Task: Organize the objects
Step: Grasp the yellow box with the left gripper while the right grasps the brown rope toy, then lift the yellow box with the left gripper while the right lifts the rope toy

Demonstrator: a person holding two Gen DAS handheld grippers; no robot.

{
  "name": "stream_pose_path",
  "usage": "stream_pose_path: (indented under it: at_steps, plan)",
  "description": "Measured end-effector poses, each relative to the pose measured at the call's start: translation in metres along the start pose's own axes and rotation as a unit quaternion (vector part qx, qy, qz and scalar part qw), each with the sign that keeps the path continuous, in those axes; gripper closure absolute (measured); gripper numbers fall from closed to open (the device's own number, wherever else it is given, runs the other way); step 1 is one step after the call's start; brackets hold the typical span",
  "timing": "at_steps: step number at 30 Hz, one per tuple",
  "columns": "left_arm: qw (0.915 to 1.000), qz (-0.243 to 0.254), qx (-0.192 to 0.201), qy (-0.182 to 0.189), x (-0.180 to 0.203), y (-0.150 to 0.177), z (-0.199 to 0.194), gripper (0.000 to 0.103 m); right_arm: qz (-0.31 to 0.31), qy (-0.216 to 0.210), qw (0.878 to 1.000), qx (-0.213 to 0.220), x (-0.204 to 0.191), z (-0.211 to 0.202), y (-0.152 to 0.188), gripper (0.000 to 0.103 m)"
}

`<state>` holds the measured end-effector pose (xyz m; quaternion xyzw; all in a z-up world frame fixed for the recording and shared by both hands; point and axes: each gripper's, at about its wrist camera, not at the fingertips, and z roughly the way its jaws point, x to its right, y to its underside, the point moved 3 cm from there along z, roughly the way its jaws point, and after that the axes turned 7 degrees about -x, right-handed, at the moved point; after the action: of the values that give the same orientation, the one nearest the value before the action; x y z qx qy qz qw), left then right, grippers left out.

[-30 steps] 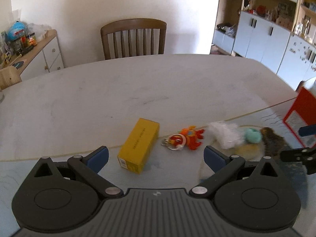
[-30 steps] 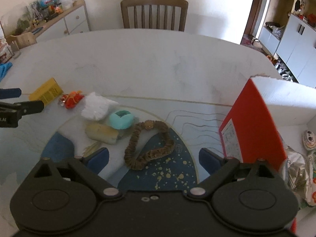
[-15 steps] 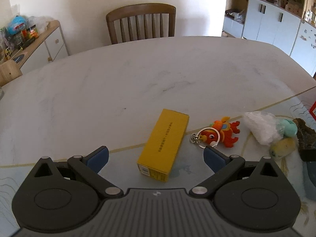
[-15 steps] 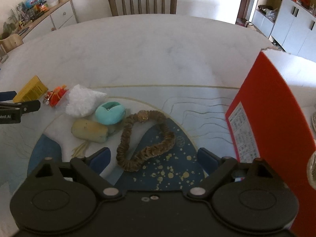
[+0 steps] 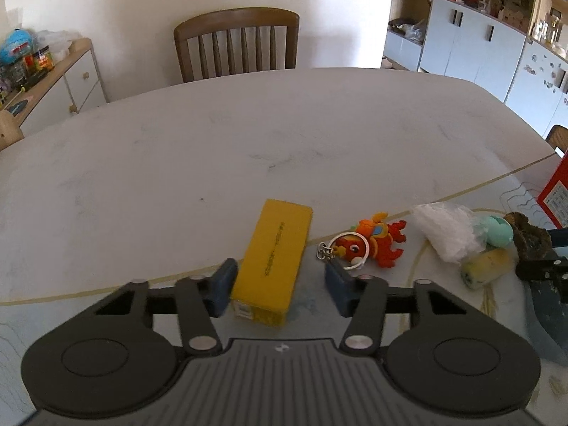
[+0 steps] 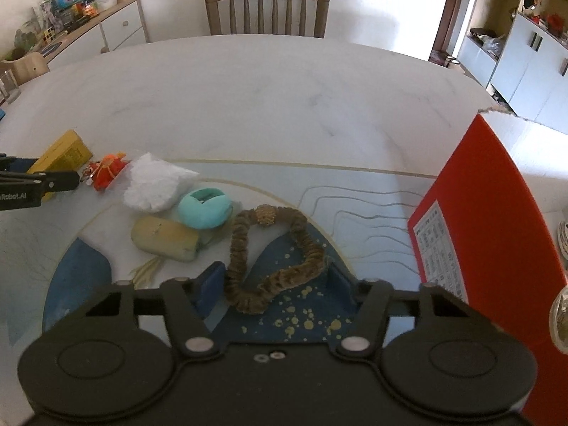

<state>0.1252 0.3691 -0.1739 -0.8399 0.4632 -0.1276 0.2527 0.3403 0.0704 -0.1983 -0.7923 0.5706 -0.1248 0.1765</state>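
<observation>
Left gripper (image 5: 280, 287), jaws spread, straddles the near end of the yellow box (image 5: 273, 259) lying flat on the table (image 5: 248, 135); the left pad seems to touch its side, the right stands apart, aligned for a lengthwise pinch. Right gripper (image 6: 273, 285), also spread, brackets the brown scrunchie (image 6: 273, 262) on the mat, beside the red carton (image 6: 497, 234), probably its destination.

1. Box (image 5: 275, 259) lies on the table (image 5: 248, 135), left of the keyring toy (image 5: 369, 241).
2. Plastic bag (image 6: 154, 186) lies right of the toy.
3. Pouch (image 6: 205, 208) lies right of the bag; roll (image 6: 165, 238) before it.
4. Scrunchie (image 6: 273, 259) lies right of the pouch.
5. Carton (image 6: 486, 234) stands far right.
6. Chair (image 6: 267, 7) stands behind the table.
</observation>
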Motion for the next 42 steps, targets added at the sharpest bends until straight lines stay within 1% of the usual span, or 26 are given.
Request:
stream_pose_path:
  at_steps: [1, 2, 3, 4, 5, 6, 8, 10, 12, 16, 22, 24, 26, 30, 32, 34, 35, 37, 38, 39, 40, 42]
  plan:
    - [1.0000, -0.004, -0.001, -0.002, 0.000, 0.000, 0.000, 0.058, -0.003, -0.001, 1.000, 0.000, 0.000, 0.000, 0.000, 0.047]
    - [1.0000, -0.007, -0.002, -0.003, 0.001, 0.000, -0.001, 0.064, -0.007, -0.002, 1.000, 0.000, 0.000, -0.001, 0.001, 0.049]
    - [1.0000, -0.008, -0.003, -0.002, 0.001, 0.000, -0.002, 0.068, -0.010, -0.003, 1.000, 0.000, 0.000, -0.003, -0.001, 0.053]
    - [0.9999, -0.010, -0.005, -0.001, 0.002, 0.001, -0.003, 0.070, -0.012, -0.005, 1.000, 0.000, 0.000, -0.004, -0.001, 0.059]
    - [0.9999, -0.009, -0.006, -0.001, 0.002, 0.001, -0.003, 0.071, -0.012, -0.005, 1.000, 0.000, 0.001, -0.005, 0.000, 0.063]
    - [0.9999, -0.008, -0.006, -0.002, 0.003, 0.003, -0.005, 0.072, -0.012, -0.006, 1.000, -0.001, 0.000, -0.006, -0.003, 0.070]
    - [0.9999, -0.007, -0.006, -0.005, 0.005, 0.005, -0.008, 0.073, -0.007, -0.011, 1.000, -0.004, 0.002, -0.007, -0.004, 0.077]
    - [0.9999, -0.006, -0.008, -0.007, 0.008, 0.007, -0.011, 0.073, -0.004, -0.014, 1.000, -0.005, 0.004, -0.010, -0.004, 0.087]
    - [0.9999, -0.006, -0.009, -0.010, 0.011, 0.010, -0.015, 0.073, 0.000, -0.018, 1.000, -0.004, 0.005, -0.012, -0.003, 0.090]
    - [0.9997, -0.012, -0.015, -0.012, 0.018, 0.019, -0.025, 0.073, -0.004, -0.024, 1.000, 0.007, 0.006, -0.025, 0.005, 0.092]
    - [0.9994, -0.031, -0.014, 0.000, 0.025, 0.029, -0.047, 0.074, -0.015, -0.043, 0.998, 0.037, 0.006, -0.053, 0.013, 0.093]
    - [0.9994, -0.032, -0.012, 0.000, 0.029, 0.030, -0.057, 0.078, -0.014, -0.052, 0.998, 0.044, 0.007, -0.063, 0.017, 0.094]
    - [0.9997, -0.024, -0.005, 0.003, 0.034, 0.030, -0.067, 0.078, -0.010, -0.063, 0.997, 0.050, 0.009, -0.072, 0.020, 0.094]
    - [0.9995, 0.009, -0.007, -0.028, 0.046, 0.030, -0.070, 0.078, -0.011, -0.080, 0.995, 0.050, 0.012, -0.085, 0.028, 0.095]
    - [0.9991, -0.003, -0.006, -0.042, 0.046, 0.031, -0.070, 0.078, -0.015, -0.082, 0.995, 0.050, 0.012, -0.087, 0.032, 0.095]
    - [0.9992, -0.019, 0.002, -0.034, 0.042, 0.031, -0.072, 0.078, -0.012, -0.084, 0.995, 0.050, 0.014, -0.092, 0.037, 0.095]
    - [0.9990, -0.027, 0.003, -0.036, 0.040, 0.029, -0.072, 0.077, -0.011, -0.084, 0.995, 0.050, 0.014, -0.093, 0.038, 0.095]
    - [0.9989, -0.033, -0.004, -0.034, 0.038, 0.026, -0.067, 0.067, -0.005, -0.089, 0.995, 0.052, 0.018, -0.098, 0.043, 0.095]
    - [0.9990, -0.037, -0.009, -0.024, 0.037, 0.024, -0.063, 0.049, -0.004, -0.090, 0.995, 0.053, 0.019, -0.101, 0.045, 0.095]
    - [0.9990, -0.038, -0.011, -0.019, 0.036, 0.023, -0.060, 0.033, -0.004, -0.090, 0.994, 0.054, 0.019, -0.104, 0.046, 0.094]
    - [0.9990, -0.039, -0.012, -0.019, 0.036, 0.022, -0.056, 0.031, -0.003, -0.091, 0.994, 0.055, 0.021, -0.107, 0.048, 0.094]
    - [0.9990, -0.034, -0.015, -0.026, 0.038, 0.021, -0.049, 0.031, -0.002, -0.091, 0.994, 0.057, 0.023, -0.113, 0.052, 0.095]
